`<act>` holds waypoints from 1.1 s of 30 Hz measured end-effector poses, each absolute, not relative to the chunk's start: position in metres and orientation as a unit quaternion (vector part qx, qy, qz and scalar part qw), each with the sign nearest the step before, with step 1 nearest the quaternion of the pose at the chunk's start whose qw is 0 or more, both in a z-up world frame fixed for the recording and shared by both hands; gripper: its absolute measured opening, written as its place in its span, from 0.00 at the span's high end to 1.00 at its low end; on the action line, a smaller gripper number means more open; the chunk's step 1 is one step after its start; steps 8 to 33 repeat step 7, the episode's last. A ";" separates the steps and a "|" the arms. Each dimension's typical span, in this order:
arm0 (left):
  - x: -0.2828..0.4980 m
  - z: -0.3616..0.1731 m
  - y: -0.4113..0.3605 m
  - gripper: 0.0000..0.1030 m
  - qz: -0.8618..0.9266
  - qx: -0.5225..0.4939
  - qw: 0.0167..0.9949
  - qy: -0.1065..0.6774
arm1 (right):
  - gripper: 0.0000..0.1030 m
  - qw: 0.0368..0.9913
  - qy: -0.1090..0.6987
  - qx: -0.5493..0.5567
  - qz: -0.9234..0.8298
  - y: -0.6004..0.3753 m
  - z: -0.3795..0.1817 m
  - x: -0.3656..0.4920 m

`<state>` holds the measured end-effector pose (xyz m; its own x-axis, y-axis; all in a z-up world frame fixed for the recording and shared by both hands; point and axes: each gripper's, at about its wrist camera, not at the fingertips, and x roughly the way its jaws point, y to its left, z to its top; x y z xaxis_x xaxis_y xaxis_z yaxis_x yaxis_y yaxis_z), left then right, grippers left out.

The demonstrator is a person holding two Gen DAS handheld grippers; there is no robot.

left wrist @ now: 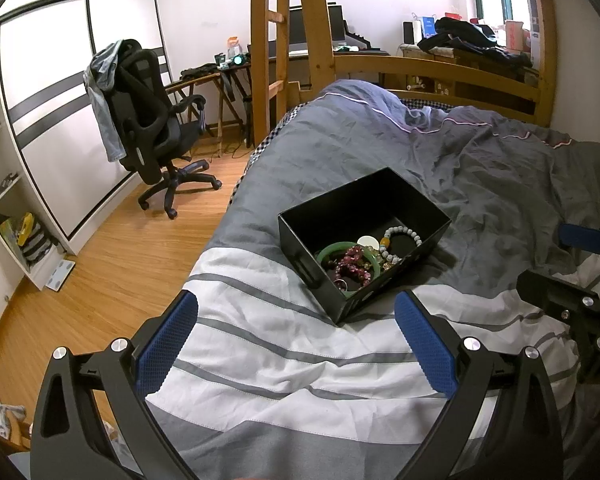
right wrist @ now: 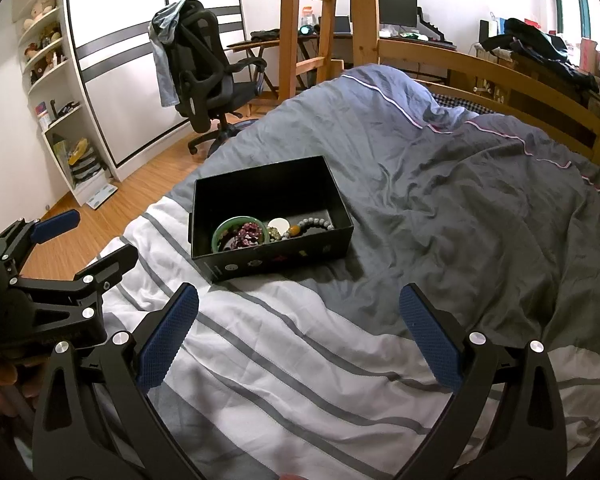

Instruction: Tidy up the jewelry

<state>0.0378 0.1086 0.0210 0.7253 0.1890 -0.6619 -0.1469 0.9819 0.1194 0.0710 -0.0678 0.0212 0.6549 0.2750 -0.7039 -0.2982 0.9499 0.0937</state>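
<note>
A black open box sits on the striped duvet. Inside lie a green bangle, a dark red bead bracelet, a grey bead bracelet with an amber bead, and a white disc. My left gripper is open and empty, just short of the box's near corner. My right gripper is open and empty, a little nearer than the box's front wall. Each gripper shows at the edge of the other's view.
The grey and white duvet covers the bed, rumpled toward the far side. A wooden bed frame and ladder stand behind. A black office chair and wood floor are to the left.
</note>
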 end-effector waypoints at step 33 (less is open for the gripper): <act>0.038 0.021 0.108 0.06 0.091 0.030 0.928 0.360 | 0.04 0.909 0.385 -0.013 0.156 -0.067 0.019 0.070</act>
